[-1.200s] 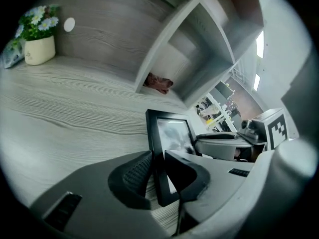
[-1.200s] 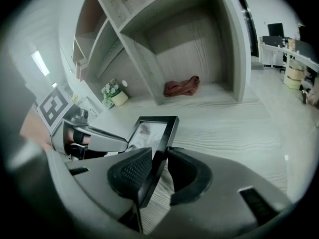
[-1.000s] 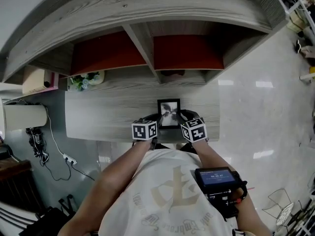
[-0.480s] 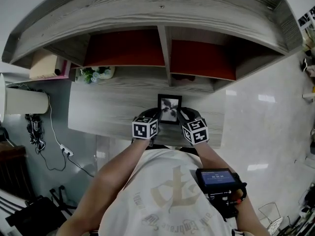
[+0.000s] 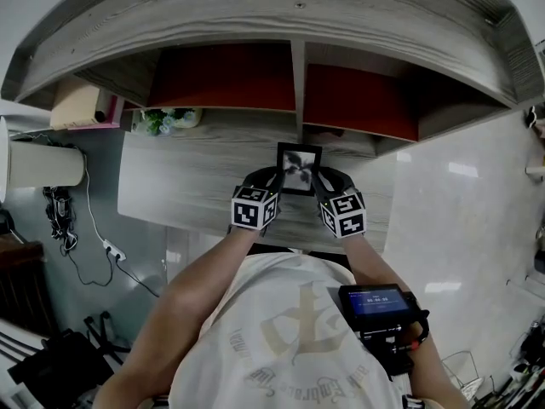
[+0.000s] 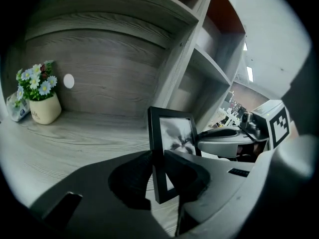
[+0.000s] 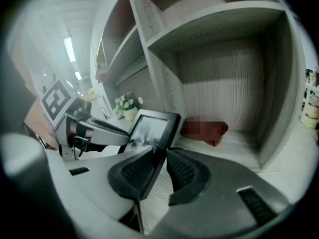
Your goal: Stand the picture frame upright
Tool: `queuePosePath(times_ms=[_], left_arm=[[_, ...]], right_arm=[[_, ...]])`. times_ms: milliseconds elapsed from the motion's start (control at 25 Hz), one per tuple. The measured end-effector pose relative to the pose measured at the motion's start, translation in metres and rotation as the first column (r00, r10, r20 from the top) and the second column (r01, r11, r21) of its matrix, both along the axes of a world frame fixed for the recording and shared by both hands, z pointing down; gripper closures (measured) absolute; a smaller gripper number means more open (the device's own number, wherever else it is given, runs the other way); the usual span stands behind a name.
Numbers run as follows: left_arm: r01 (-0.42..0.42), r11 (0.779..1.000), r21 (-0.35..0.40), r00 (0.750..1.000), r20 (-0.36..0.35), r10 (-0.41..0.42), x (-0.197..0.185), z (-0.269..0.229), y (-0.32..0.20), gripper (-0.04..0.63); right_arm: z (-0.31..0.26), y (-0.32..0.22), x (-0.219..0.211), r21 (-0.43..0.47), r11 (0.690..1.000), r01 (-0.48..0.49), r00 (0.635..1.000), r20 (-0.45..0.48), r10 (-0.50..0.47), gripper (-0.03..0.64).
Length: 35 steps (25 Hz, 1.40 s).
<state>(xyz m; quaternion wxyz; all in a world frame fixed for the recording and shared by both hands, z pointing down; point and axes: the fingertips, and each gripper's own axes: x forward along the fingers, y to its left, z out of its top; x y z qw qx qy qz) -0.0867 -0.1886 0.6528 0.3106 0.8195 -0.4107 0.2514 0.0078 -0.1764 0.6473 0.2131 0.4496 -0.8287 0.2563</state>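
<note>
A black picture frame (image 5: 299,168) with a grey print is held over the wooden desk (image 5: 187,186), just in front of the shelf unit. My left gripper (image 5: 271,178) is shut on its left edge and my right gripper (image 5: 322,178) on its right edge. In the left gripper view the frame (image 6: 177,136) stands nearly upright, its side rail pinched between the pads of the left gripper (image 6: 158,161). In the right gripper view the frame (image 7: 152,128) leans, and the right gripper (image 7: 160,166) has just been closing its jaws on the rail between them.
A pot of flowers (image 5: 162,119) stands at the desk's back left. The shelf divider (image 5: 298,83) rises right behind the frame, with a dark reddish object (image 7: 204,130) in the cubby to its right. A box (image 5: 77,105) and a white cylinder (image 5: 43,164) lie beyond the desk's left end.
Both grippers have carried the frame away from the desk's front edge toward the shelf and upward. The frame has tipped from lying nearly flat to standing more upright.
</note>
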Motion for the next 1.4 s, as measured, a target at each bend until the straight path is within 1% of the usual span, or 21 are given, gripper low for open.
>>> queuePosePath(times_ms=[320, 440, 680, 840, 960, 1400], left_arm=[[0.004, 1.0, 0.027, 1.0, 0.003, -0.004, 0.001, -0.002, -0.019, 0.514], [0.006, 1.0, 0.022, 1.0, 0.004, -0.006, 0.0, 0.001, -0.025, 0.515], [0.012, 1.0, 0.014, 1.0, -0.005, -0.012, 0.001, 0.005, -0.033, 0.515], [0.015, 1.0, 0.018, 1.0, -0.002, -0.015, 0.001, 0.008, -0.039, 0.515], [0.023, 1.0, 0.007, 1.0, 0.003, -0.023, 0.0, 0.009, -0.043, 0.515], [0.02, 1.0, 0.019, 1.0, -0.016, -0.02, 0.004, 0.005, -0.057, 0.515]], right_arm=[[-0.006, -0.021, 0.001, 0.03, 1.0, -0.007, 1.0, -0.009, 0.007, 0.532], [-0.004, -0.026, 0.0, 0.03, 0.999, -0.018, 1.0, -0.006, 0.019, 0.543], [-0.002, -0.034, 0.001, 0.023, 0.999, -0.03, 1.0, 0.001, 0.03, 0.543], [-0.002, -0.04, 0.002, 0.025, 0.999, -0.034, 0.999, -0.001, 0.034, 0.543], [-0.001, -0.044, 0.002, 0.025, 0.999, -0.036, 0.999, -0.006, 0.036, 0.543], [0.0, -0.054, 0.004, 0.024, 0.999, -0.045, 0.999, -0.016, 0.045, 0.543]])
